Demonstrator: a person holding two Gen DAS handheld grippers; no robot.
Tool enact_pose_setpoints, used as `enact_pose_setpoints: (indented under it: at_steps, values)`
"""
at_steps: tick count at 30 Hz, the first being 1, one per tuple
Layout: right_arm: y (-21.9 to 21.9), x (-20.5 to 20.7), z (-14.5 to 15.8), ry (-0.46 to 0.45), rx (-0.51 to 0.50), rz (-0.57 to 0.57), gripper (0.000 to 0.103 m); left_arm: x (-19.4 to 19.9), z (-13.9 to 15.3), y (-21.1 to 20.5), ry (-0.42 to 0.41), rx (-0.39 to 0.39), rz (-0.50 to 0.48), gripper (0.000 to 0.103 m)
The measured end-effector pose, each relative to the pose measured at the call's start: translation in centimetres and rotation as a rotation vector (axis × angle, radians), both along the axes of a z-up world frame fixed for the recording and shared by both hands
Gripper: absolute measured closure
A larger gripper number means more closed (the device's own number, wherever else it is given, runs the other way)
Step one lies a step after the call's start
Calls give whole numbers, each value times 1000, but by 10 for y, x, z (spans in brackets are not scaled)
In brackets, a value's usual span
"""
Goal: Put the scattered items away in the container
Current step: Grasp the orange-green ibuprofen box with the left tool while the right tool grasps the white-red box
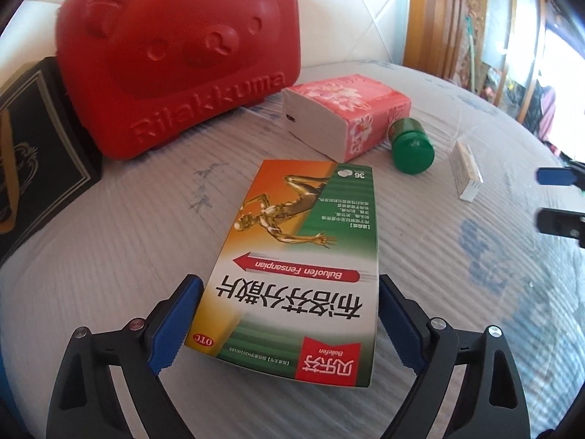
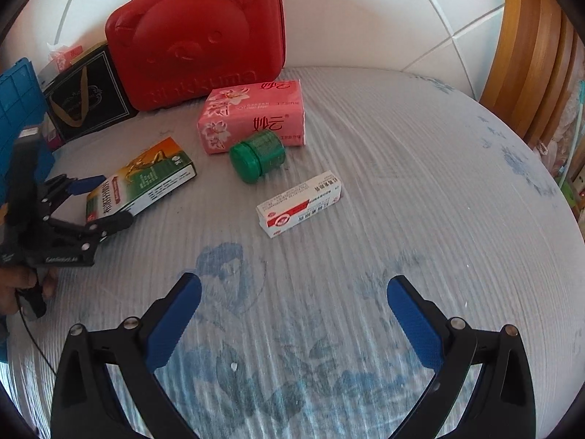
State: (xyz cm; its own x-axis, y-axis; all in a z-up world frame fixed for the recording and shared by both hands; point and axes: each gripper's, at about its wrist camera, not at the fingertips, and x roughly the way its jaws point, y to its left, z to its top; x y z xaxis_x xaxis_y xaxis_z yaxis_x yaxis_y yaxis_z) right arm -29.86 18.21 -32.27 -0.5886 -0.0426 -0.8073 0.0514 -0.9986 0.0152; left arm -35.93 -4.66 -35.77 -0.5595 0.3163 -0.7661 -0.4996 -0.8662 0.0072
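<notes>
A closed red bear-face case (image 1: pixel 175 55) stands upright at the back; it also shows in the right wrist view (image 2: pixel 197 36). My left gripper (image 1: pixel 289 314) is open, its jaws on either side of the near end of a green and orange medicine box (image 1: pixel 292 256) that lies flat; the right wrist view shows the same box (image 2: pixel 142 183) and gripper (image 2: pixel 98 201). A pink tissue pack (image 2: pixel 252 117), a green jar (image 2: pixel 257 155) on its side and a small white and red box (image 2: pixel 299 203) lie further on. My right gripper (image 2: pixel 294 311) is open and empty, short of the white box.
A black gift bag (image 2: pixel 87 98) leans left of the case, with a blue crate (image 2: pixel 18 109) beside it. A wooden frame (image 2: pixel 530 66) stands at the right. The surface is a striped white cover with blue flower prints (image 2: pixel 402 146).
</notes>
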Motion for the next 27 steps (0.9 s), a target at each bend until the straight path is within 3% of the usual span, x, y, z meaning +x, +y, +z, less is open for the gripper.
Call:
enact_pose_setpoints:
  at_steps: [6, 10, 12, 13, 19, 20, 21, 23, 27]
  values:
    - [-2, -39, -22, 10, 104, 82, 0, 22, 19, -17, 27, 92, 102, 11]
    - [9, -57, -36, -8, 116, 118, 0, 37, 28, -21, 49, 102, 121, 13]
    - [13, -64, -39, -2, 100, 139, 0, 42, 28, -20, 42, 86, 121, 70]
    - [13, -67, -39, 5, 90, 154, 0, 43, 27, -20, 39, 68, 132, 72]
    - [4, -75, -38, 23, 88, 235, 0, 53, 25, -23, 41, 36, 171, 72]
    - [3, -74, -38, 24, 89, 239, 0, 54, 26, -24, 57, 24, 187, 64]
    - [3, -74, -38, 23, 87, 243, 0, 52, 27, -26, 72, 21, 204, 43]
    - [1, -73, -38, 25, 85, 248, 0, 46, 30, -30, 87, 44, 216, 16]
    - [3, -74, -40, 19, 71, 248, 0, 21, 20, -26, 31, -5, 167, 15]
